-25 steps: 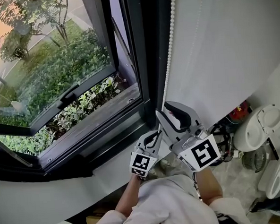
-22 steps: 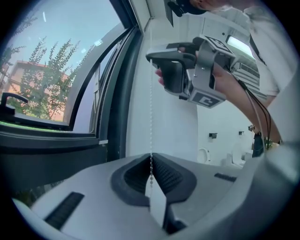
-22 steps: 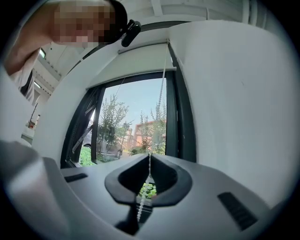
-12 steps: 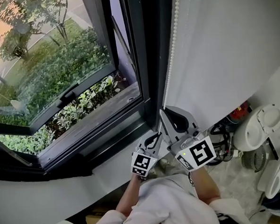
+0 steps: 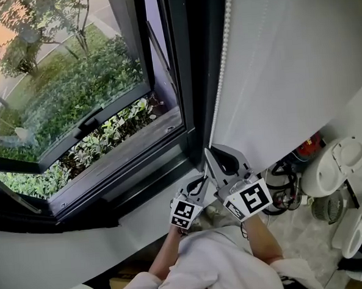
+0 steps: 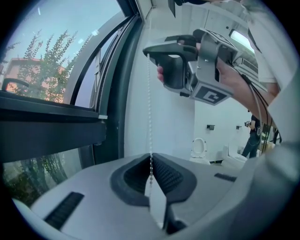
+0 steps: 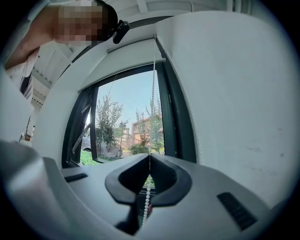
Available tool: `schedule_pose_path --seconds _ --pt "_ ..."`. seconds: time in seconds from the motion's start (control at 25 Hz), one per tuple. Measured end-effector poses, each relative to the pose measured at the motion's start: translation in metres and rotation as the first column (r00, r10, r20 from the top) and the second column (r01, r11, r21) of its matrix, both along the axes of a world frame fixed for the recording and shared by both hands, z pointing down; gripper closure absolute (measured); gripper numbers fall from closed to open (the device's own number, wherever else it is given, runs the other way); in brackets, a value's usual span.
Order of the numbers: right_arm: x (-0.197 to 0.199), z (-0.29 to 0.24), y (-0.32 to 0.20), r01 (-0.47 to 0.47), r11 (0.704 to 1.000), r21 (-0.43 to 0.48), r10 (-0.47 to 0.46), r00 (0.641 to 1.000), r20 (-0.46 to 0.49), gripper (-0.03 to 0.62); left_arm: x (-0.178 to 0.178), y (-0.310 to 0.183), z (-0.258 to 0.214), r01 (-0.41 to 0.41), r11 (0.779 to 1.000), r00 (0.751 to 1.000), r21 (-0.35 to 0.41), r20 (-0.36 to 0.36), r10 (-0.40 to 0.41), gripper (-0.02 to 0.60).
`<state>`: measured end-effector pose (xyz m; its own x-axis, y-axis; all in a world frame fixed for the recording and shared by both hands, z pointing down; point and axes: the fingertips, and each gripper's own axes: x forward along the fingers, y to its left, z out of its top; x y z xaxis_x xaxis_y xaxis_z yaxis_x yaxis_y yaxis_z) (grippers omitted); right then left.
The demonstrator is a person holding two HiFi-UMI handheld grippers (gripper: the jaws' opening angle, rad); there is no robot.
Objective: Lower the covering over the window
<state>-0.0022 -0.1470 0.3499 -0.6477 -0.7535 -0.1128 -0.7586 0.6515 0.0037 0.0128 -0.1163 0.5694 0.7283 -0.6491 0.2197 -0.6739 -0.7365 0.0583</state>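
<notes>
A white roller blind (image 5: 286,61) hangs to the right of the dark window frame (image 5: 189,79). Its white bead chain (image 5: 221,77) drops along the blind's left edge to both grippers. My right gripper (image 5: 206,151) is the upper one, shut on the chain. Just below it, my left gripper (image 5: 203,180) is shut on the same chain. In the left gripper view the chain (image 6: 150,108) runs taut from the right gripper (image 6: 147,51) down into my left gripper (image 6: 151,164). In the right gripper view the chain (image 7: 153,93) rises from my right gripper (image 7: 149,158) to the blind's top.
An opened window sash (image 5: 76,135) stands out over green shrubs on the left. On the floor at the right are white toilet fixtures (image 5: 335,165), a red object (image 5: 308,144) and black cables (image 5: 282,192). A white sill (image 5: 65,258) runs below the window.
The right gripper's jaws stood apart a second ago and are now closed on the bead chain. Both grippers have sunk a little along the chain.
</notes>
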Motion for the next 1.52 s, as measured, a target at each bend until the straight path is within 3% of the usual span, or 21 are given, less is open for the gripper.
schedule_pose_path --seconds 0.4,0.72,0.88,1.2,1.4,1.52 --pt "-0.004 0.033 0.005 0.017 0.998 -0.056 -0.018 1.0 -0.017 0.597 -0.006 0.014 0.029 -0.001 0.998 1.0 -0.063 0.016 0.002 0.561" --pt "-0.005 0.082 0.01 0.027 0.986 -0.164 -0.033 0.999 -0.034 0.597 -0.017 0.017 0.029 0.022 0.997 1.0 -0.073 0.007 -0.021 0.557" --pt "-0.003 0.085 0.01 0.035 0.986 -0.162 -0.039 0.999 -0.02 0.597 -0.022 0.016 0.008 0.016 0.998 1.0 -0.066 -0.024 -0.017 0.478" --pt "-0.002 0.084 0.012 0.048 0.985 -0.165 -0.053 0.998 -0.021 0.597 -0.027 0.017 -0.071 0.007 0.998 0.998 0.068 -0.061 -0.003 0.467" --pt "-0.003 0.084 0.013 0.06 0.984 -0.165 -0.064 0.998 -0.02 0.597 -0.034 0.014 -0.137 0.002 0.988 0.98 0.154 -0.196 0.028 0.466" --pt "-0.005 0.084 0.014 0.065 0.985 -0.161 -0.069 0.997 -0.018 0.597 -0.038 0.011 -0.17 0.007 0.979 0.976 0.204 -0.214 0.038 0.466"
